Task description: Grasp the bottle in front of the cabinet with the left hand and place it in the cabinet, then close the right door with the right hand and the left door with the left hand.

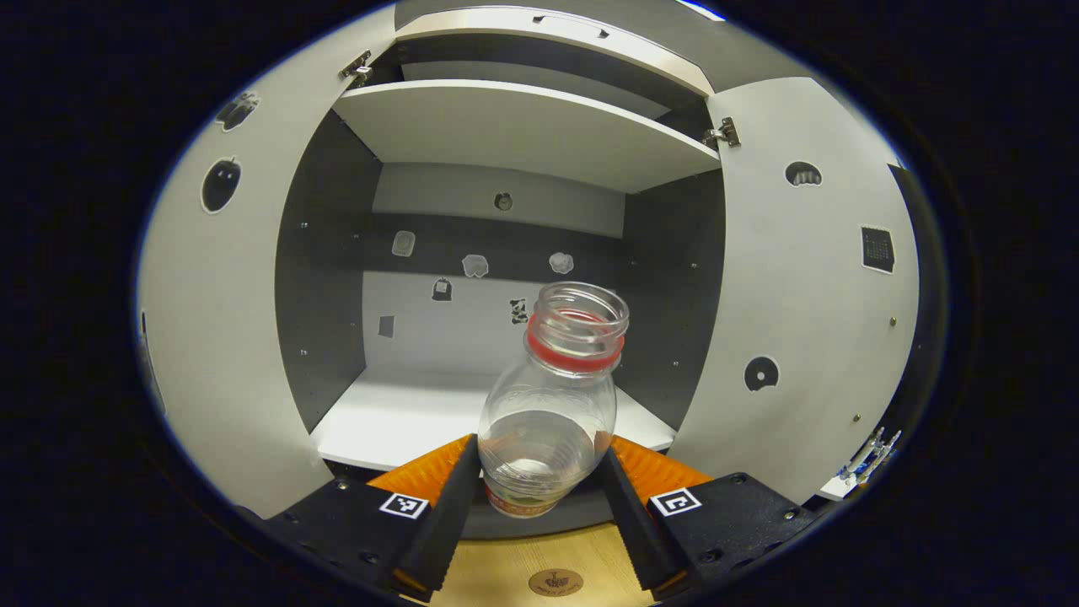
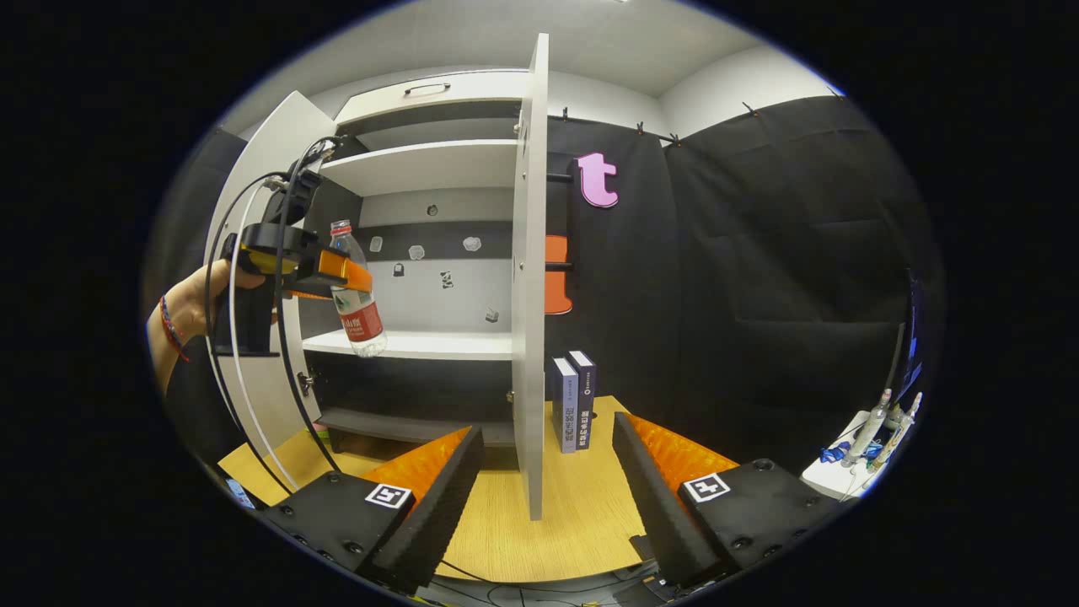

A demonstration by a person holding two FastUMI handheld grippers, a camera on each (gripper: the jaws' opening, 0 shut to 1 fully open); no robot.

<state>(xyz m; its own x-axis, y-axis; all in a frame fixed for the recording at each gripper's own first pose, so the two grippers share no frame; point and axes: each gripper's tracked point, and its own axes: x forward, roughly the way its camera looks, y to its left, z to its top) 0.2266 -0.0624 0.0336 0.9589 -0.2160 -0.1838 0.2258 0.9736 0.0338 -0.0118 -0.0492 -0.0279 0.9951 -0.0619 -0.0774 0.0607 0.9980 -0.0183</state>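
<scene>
So the left gripper (image 1: 539,489) has both fingers clamped on the bottle (image 1: 552,405), which is tilted, hanging just in front of the cabinet (image 1: 472,413) shelf. Right gripper (image 2: 548,480) has its fingers spread wide, with the right door's (image 2: 529,278) edge between them, further ahead.
</scene>
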